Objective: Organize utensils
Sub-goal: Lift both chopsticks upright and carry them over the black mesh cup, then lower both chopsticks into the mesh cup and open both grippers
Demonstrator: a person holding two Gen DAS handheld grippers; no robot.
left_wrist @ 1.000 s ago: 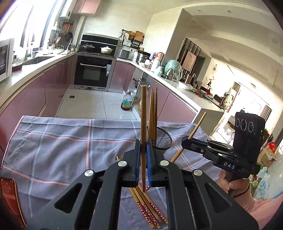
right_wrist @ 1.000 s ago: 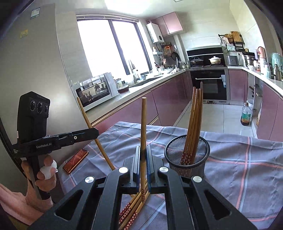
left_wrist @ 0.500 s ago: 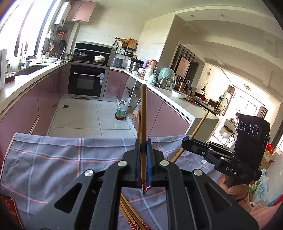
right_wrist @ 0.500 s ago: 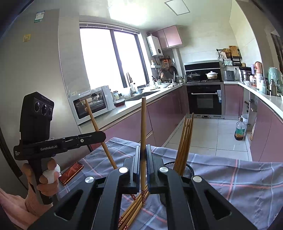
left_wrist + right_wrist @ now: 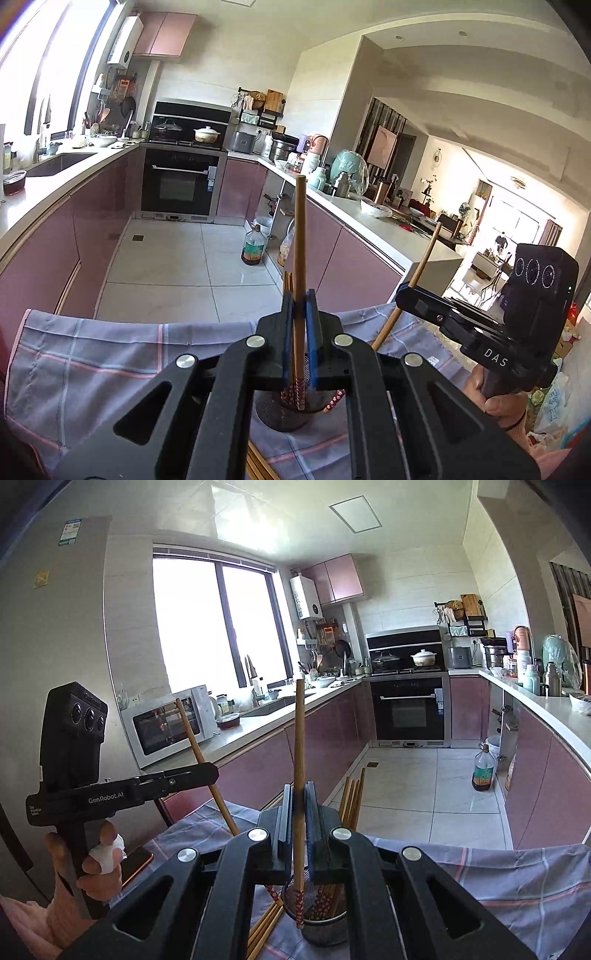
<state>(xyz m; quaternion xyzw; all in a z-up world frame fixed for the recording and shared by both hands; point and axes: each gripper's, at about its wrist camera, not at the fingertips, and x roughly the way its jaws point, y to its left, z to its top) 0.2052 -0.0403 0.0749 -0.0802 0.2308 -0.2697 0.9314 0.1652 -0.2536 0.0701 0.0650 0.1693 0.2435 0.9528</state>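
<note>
My left gripper is shut on a wooden chopstick that stands upright, patterned end down. That end hangs at the mouth of the black mesh holder; I cannot tell whether it is inside. My right gripper is shut on a second upright chopstick, whose patterned tip hangs by the mesh holder. Several chopsticks stand in the holder. Loose chopsticks lie on the cloth beside it. Each gripper shows in the other's view: the right gripper, the left gripper, both with tilted chopsticks.
A grey checked cloth covers the table, whose far edge drops to the tiled kitchen floor. An orange phone lies on the cloth at the left. A person's hands grip both handles. An oil bottle stands on the floor.
Both grippers have risen with their chopsticks still clamped. The mesh holder has slid down in both views and now sits under the jaws. The loose chopsticks have dropped toward the bottom edge.
</note>
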